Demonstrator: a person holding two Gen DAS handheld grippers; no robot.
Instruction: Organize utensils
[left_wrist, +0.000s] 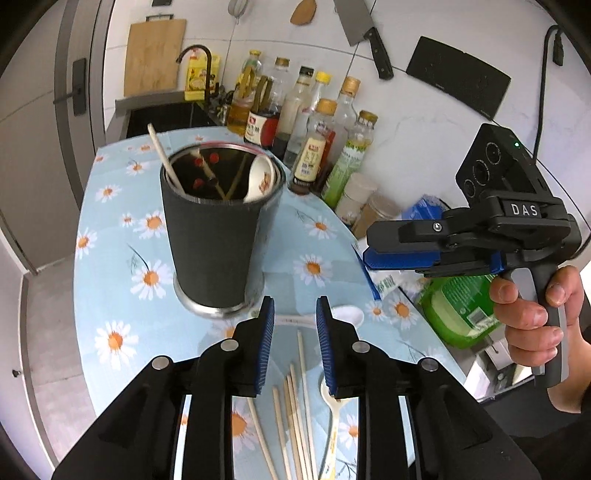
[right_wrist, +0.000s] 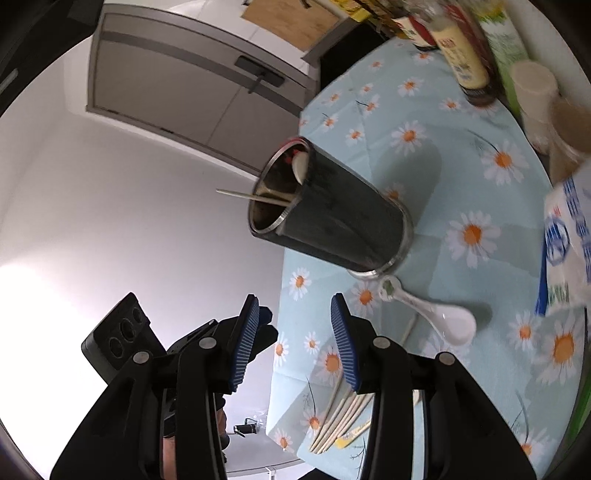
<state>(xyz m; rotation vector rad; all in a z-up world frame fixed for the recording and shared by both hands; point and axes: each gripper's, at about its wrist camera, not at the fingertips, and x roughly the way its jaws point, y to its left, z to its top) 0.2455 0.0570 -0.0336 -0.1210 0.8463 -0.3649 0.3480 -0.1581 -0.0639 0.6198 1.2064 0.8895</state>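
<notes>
A black utensil holder (left_wrist: 214, 236) (right_wrist: 332, 206) stands on the daisy tablecloth (left_wrist: 110, 229) with chopsticks and a white spoon inside. Several loose chopsticks (left_wrist: 295, 406) (right_wrist: 340, 417) lie on the cloth beside a plastic spoon (left_wrist: 332, 417) with a yellow-printed handle. A white ceramic spoon (left_wrist: 347, 315) (right_wrist: 443, 321) lies just in front of the holder's base. My left gripper (left_wrist: 295, 347) hovers open above the loose chopsticks with nothing between its fingers. My right gripper (right_wrist: 294, 345) is open and empty too, at the table's edge; a hand holds it at the right of the left wrist view (left_wrist: 402, 254).
Sauce and oil bottles (left_wrist: 306, 122) crowd the back of the table, with a green bottle (left_wrist: 458, 306) and a blue-and-white bag (right_wrist: 569, 236) at the right. A sink (left_wrist: 162, 114), a cutting board (left_wrist: 153, 55) and a wall-hung cleaver (left_wrist: 365, 37) lie beyond.
</notes>
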